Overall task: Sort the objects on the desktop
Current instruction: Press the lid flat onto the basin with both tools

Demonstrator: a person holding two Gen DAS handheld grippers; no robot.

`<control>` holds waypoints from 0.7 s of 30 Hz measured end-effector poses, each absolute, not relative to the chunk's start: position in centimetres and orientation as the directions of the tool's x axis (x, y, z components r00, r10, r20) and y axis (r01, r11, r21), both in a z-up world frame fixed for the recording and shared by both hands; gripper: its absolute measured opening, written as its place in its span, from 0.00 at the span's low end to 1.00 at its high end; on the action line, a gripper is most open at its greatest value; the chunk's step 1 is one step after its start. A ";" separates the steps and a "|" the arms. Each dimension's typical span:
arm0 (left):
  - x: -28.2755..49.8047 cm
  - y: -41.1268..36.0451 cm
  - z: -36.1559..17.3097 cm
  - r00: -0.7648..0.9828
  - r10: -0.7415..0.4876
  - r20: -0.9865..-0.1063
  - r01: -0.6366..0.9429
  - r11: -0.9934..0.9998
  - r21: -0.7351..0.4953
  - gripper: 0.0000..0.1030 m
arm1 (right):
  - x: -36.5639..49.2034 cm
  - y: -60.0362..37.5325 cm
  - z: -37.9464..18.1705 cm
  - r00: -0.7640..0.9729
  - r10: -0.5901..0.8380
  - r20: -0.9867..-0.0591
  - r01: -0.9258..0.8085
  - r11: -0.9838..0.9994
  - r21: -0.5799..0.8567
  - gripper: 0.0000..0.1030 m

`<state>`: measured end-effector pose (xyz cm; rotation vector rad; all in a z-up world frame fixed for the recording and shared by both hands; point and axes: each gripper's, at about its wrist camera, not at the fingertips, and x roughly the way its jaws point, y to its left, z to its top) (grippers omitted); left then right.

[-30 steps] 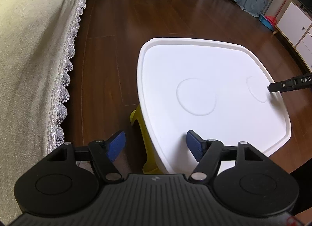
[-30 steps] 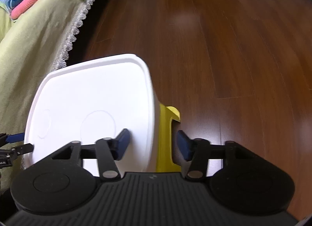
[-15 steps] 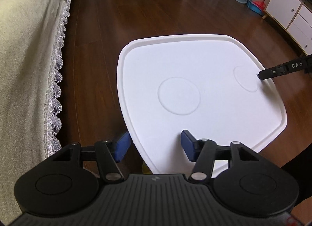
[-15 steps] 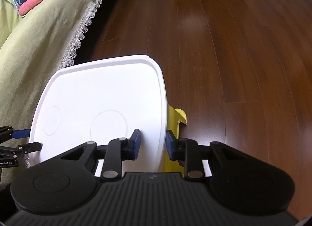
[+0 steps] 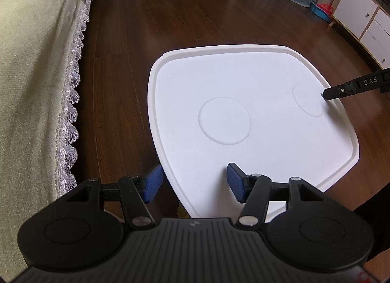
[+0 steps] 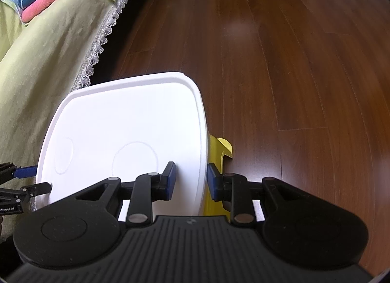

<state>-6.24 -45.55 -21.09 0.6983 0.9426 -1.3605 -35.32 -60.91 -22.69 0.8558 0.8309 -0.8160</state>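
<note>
On wood floor [image 6: 280,75], beside a bed [image 5: 31,83], white tray [image 5: 243,92] sits on a yellow stand [image 6: 220,151]. Left gripper [image 5: 193,183], fingers apart, straddles its left edge; right gripper [image 6: 190,180] straddles its right edge, pads near the rim but contact unclear. Floor beyond lies open.

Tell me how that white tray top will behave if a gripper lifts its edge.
The white tray top looks like stiff moulded plastic, so it likely won't flex. Its smooth raised rim may slip between jaws. Perched on a yellow base, it could tip.
</note>
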 end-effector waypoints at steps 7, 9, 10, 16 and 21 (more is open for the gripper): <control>-6.5 -45.7 -21.0 -0.015 -0.495 -0.869 0.984 0.145 -0.100 0.61 | -35.0 -60.6 -22.4 0.416 -0.282 -0.865 0.868 0.407 0.285 0.25; -6.6 -45.6 -20.9 -0.006 -0.494 -0.870 0.985 0.145 -0.090 0.60 | -35.2 -60.5 -22.2 0.420 -0.283 -0.862 0.869 0.398 0.293 0.27; -6.7 -45.5 -20.8 -0.001 -0.494 -0.870 0.986 0.146 -0.084 0.60 | -35.3 -60.5 -22.1 0.424 -0.284 -0.860 0.870 0.393 0.299 0.29; -6.9 -44.0 -19.9 -0.002 -0.513 -0.859 0.977 0.181 -0.111 0.60 | -36.3 -59.9 -21.9 0.434 -0.279 -0.857 0.876 0.353 0.329 0.35; -7.6 -42.7 -19.8 -0.004 -0.505 -0.863 0.974 0.195 -0.119 0.60 | -37.9 -59.2 -21.8 0.442 -0.283 -0.851 0.884 0.298 0.360 0.40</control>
